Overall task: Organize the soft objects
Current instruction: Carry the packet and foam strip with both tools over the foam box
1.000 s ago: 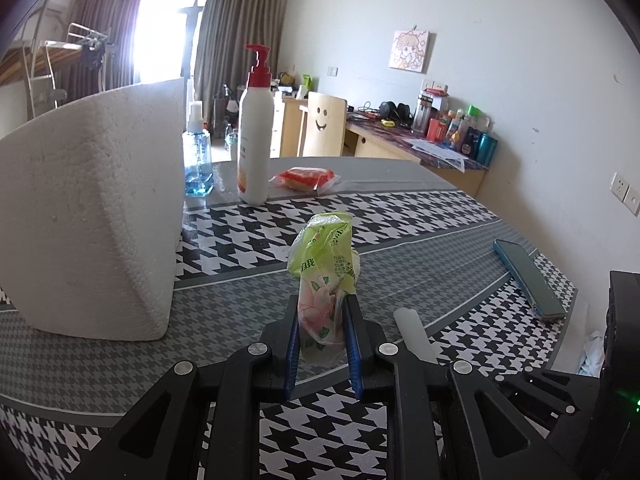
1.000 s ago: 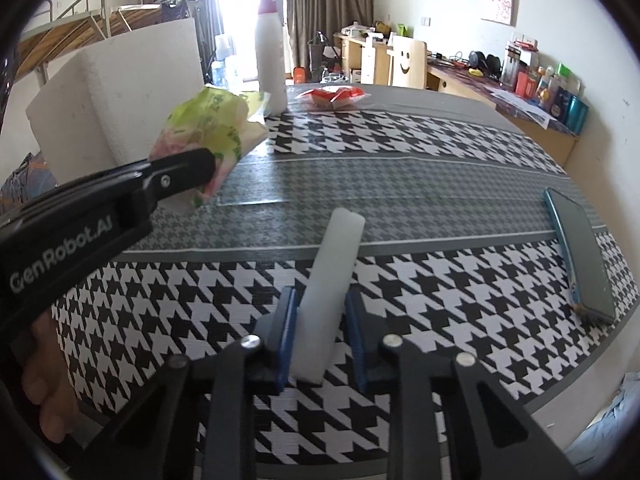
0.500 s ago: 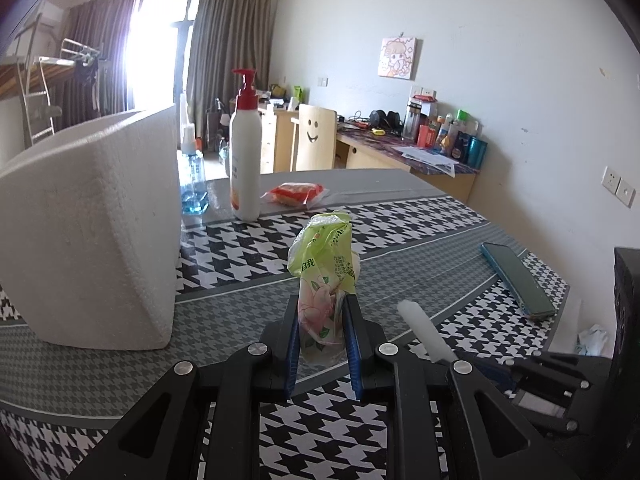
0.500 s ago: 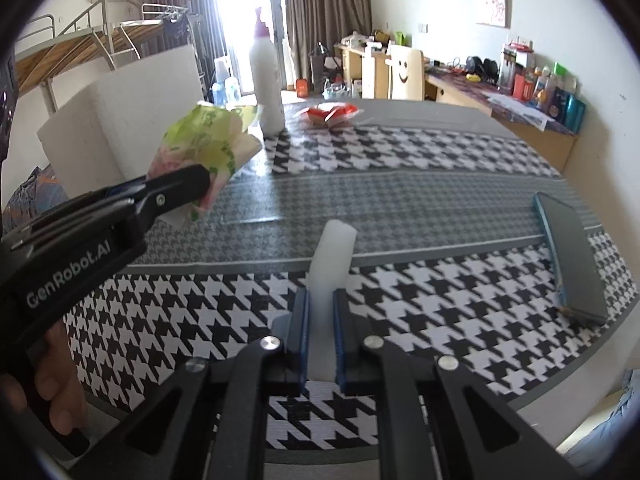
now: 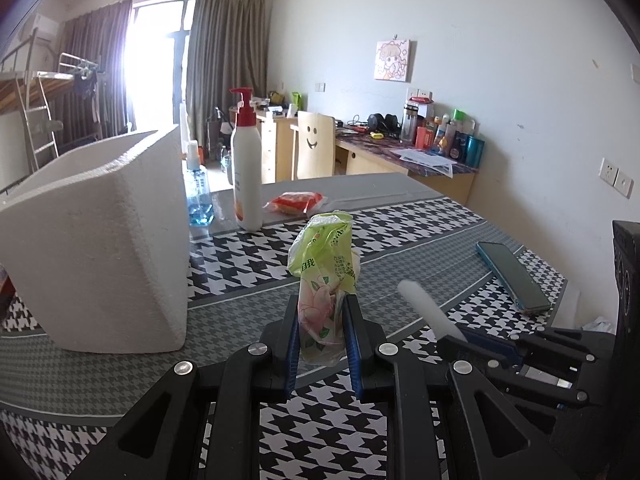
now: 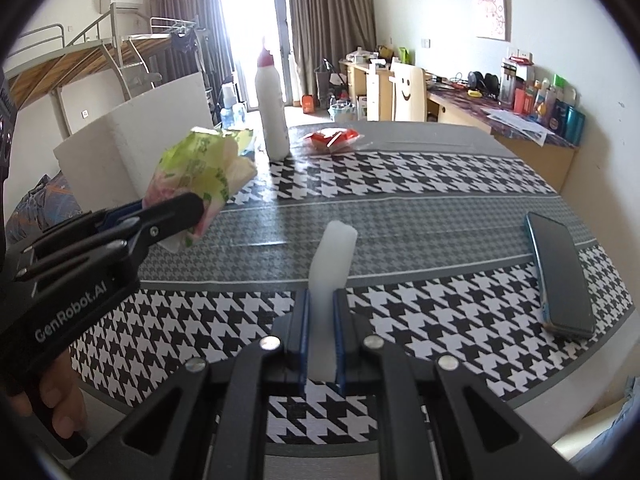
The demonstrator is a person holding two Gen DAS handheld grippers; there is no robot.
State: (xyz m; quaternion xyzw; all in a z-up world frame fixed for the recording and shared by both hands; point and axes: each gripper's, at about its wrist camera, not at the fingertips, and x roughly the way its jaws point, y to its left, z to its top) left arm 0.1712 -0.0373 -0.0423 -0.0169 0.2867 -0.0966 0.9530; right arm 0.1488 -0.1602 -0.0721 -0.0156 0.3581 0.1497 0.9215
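Note:
My left gripper (image 5: 321, 312) is shut on a green and pink tissue pack (image 5: 325, 276) and holds it above the table; the gripper (image 6: 188, 208) and the pack (image 6: 198, 170) also show at the left of the right wrist view. My right gripper (image 6: 320, 304) is shut on a white foam stick (image 6: 334, 254) and holds it off the table; the stick also shows in the left wrist view (image 5: 426, 312). A white foam box (image 5: 100, 248) stands open-topped to the left.
A white pump bottle (image 5: 247, 168), a blue spray bottle (image 5: 198, 196) and a red packet (image 5: 296, 202) stand at the far side of the houndstooth table (image 5: 400, 220). A blue phone (image 6: 558, 276) lies near the right edge.
Both grippers have risen with their loads. The right gripper has closed tighter on the foam stick and lifted it off the table.

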